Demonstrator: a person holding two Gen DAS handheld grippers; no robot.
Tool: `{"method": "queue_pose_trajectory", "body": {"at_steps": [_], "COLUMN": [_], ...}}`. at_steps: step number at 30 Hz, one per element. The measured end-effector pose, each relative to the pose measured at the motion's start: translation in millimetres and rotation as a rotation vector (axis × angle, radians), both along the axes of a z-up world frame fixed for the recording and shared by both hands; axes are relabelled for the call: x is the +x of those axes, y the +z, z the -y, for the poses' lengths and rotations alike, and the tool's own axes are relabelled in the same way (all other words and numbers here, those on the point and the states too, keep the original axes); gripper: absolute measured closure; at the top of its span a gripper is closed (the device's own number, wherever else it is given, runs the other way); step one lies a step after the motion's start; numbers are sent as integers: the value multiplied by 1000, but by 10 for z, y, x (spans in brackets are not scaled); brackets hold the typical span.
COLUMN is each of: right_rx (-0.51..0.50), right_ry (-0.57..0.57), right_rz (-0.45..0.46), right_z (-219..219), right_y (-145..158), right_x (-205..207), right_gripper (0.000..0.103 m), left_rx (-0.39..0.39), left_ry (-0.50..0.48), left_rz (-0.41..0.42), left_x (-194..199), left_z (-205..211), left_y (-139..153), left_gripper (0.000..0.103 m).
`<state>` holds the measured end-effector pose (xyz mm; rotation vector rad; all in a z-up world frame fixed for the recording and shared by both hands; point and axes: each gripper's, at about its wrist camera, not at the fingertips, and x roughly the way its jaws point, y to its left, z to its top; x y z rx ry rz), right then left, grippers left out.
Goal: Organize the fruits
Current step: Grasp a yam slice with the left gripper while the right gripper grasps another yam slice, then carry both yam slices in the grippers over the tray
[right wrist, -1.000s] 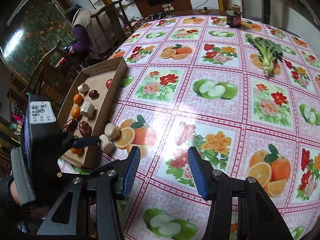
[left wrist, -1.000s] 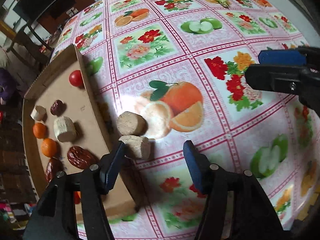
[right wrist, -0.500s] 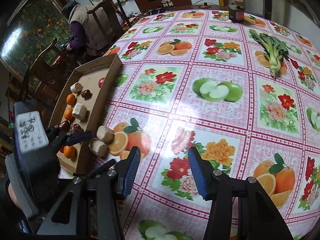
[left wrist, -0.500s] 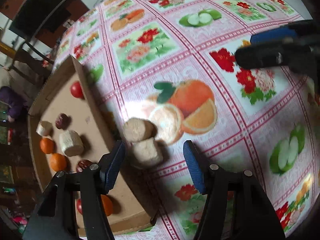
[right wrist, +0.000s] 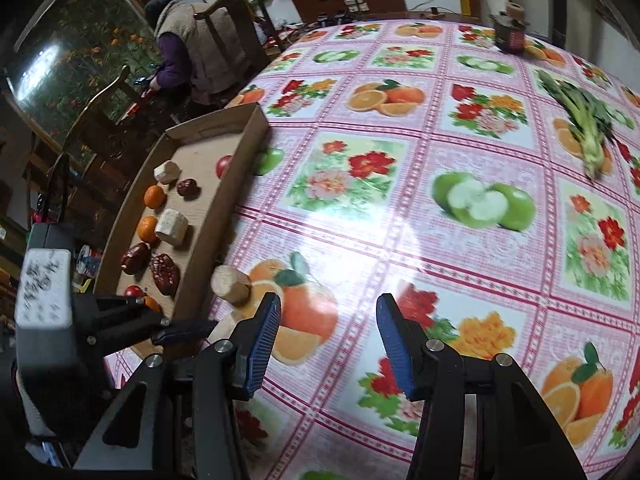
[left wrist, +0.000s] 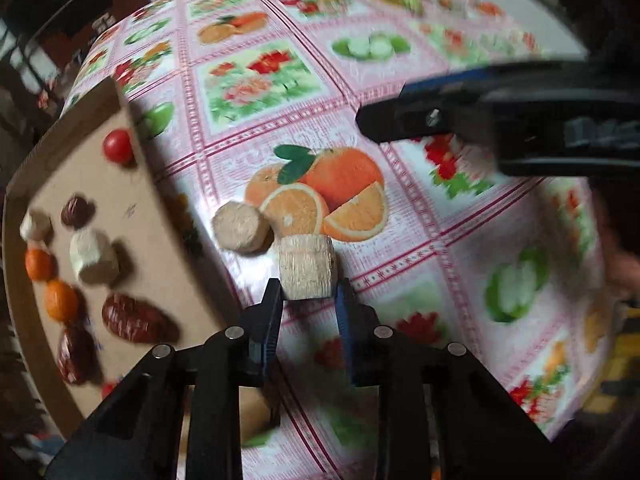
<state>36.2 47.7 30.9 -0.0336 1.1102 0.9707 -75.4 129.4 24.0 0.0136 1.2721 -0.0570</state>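
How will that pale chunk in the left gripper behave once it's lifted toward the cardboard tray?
The chunk looks stiff and fibrous, so it probably won't squash between the pads of the left gripper. Its rough, faceted sides should resist slipping. The round chunk sits against it and may get nudged or roll.

Glossy tablecloth [right wrist: 400, 208]; matt cardboard tray [left wrist: 132, 216]

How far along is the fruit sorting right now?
Done: oranges, dates, a tomato and two pale chunks already lie in the cardboard tray. In hand: the left tool has just closed on one pale chunk on the table. Left: the other chunk beside it. The right tool is open and empty.
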Motion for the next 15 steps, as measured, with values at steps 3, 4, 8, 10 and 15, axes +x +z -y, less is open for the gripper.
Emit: {"method": "queue_pose_trajectory", "body": {"at_steps": [3,4,8,10,15], "right_rx": [22,25,16,13,-90], "right_ry": [42,52,124,166,250], "right_rz": [2,4,24,40,133], "right_z": [-106,-136,-379,-515,-878], "right_y": [23,26,18,15,-113], "right_x": [-65,-87,-231,-307,-474], "right_gripper": [51,51,52,53,56], "left_rx": [-71,-88,-130,-160,-180], "left_ry": [57,78,166,199,236], "left_rz": [45,51,63,84,97], "left_x": [-215,-274,-453,-518,-534], "left_z": [-181,-240,-481,-585,-746], "left_y": [182,219,302,345,363], "left_gripper": [79,79,79,79,79]}}
